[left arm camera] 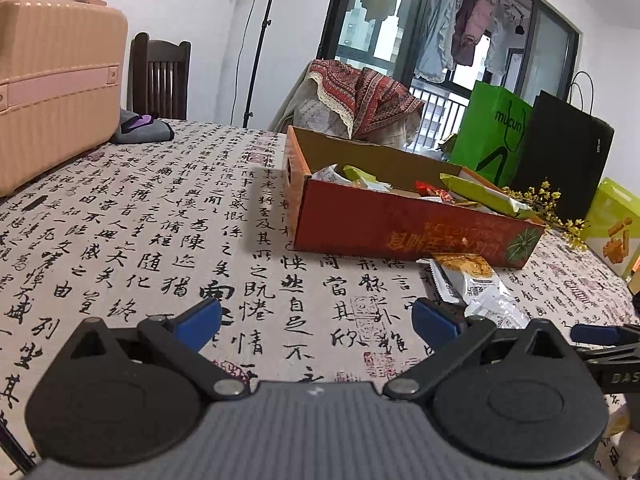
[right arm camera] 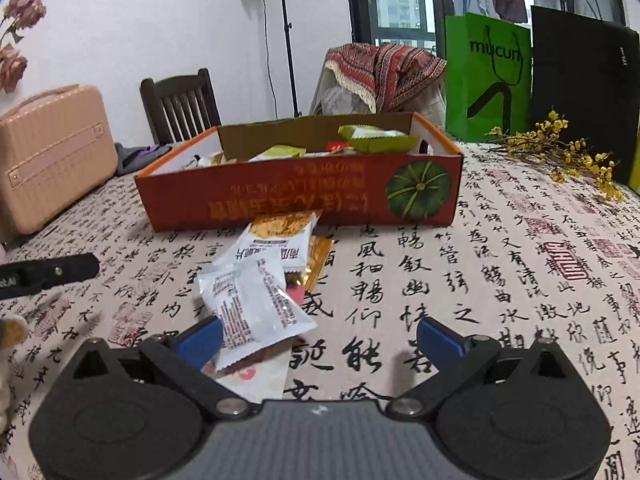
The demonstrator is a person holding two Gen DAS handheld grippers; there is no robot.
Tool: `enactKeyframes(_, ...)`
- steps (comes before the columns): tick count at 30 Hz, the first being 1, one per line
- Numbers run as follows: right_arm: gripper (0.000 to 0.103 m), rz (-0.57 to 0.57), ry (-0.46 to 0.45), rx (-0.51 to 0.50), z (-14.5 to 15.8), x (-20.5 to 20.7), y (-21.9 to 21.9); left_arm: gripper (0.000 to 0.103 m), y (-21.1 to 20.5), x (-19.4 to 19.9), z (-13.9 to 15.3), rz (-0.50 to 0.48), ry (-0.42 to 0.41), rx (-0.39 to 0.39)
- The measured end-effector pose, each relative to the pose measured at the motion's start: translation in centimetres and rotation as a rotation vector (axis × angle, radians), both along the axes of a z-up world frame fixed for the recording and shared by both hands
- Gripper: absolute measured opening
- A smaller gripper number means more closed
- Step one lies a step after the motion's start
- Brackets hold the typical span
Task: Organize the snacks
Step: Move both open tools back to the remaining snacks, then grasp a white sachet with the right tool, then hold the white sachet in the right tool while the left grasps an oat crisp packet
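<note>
Left view: left gripper [left arm camera: 316, 320] hovering low over the cloth [left arm camera: 160, 220], jaws spread wide, holding nothing. Box [left arm camera: 400, 232] sitting ahead and right, packets [left arm camera: 480, 292] lying just off the right fingertip. Risking a brush with the other tool crowding in at far right.

Right view: right gripper [right arm camera: 318, 338] gaping too, empty. White packet [right arm camera: 256, 300] overlapping the left finger [right arm camera: 200, 340], pile stretching ahead to the box [right arm camera: 300, 196]. Possibly pinching only a slippery corner, dragging neighbours, or nudging the box backwards.
</note>
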State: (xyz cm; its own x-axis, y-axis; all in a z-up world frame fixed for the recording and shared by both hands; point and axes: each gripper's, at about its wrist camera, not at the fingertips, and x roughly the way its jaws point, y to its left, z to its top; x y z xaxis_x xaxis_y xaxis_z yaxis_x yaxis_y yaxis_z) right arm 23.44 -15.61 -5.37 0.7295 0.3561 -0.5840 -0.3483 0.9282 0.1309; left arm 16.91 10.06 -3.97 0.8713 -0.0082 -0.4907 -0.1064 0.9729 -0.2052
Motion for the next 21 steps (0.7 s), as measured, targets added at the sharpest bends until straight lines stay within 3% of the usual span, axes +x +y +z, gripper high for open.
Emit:
enactKeyframes(6, 0.103, 0.035, -0.003, -0.044, 0.1, 1.0, 2.1, 0.103, -0.1, 0.0, -0.1, -0.012, 0.000, -0.010)
enactKeyframes(8, 0.099, 0.048, -0.003, -0.079, 0.0, 1.4, 2.9, 0.103, 0.0, 0.1, -0.2, -0.009, 0.008, -0.014)
enactKeyframes(11, 0.085, 0.060, -0.002, -0.091, 0.0, 1.8, 3.4, 0.103, 0.1, 0.0, -0.2, -0.012, 0.010, -0.021)
enactKeyframes(16, 0.052, 0.084, -0.009, -0.063, 0.2, 1.5, 3.2, 0.103, 0.1, 0.2, -0.3, -0.011, 0.017, -0.019)
enactKeyframes(21, 0.051, 0.086, -0.024, -0.039, 0.4, 1.0, 2.8, 0.103, 0.0, 0.3, -0.3, -0.001, 0.027, -0.016)
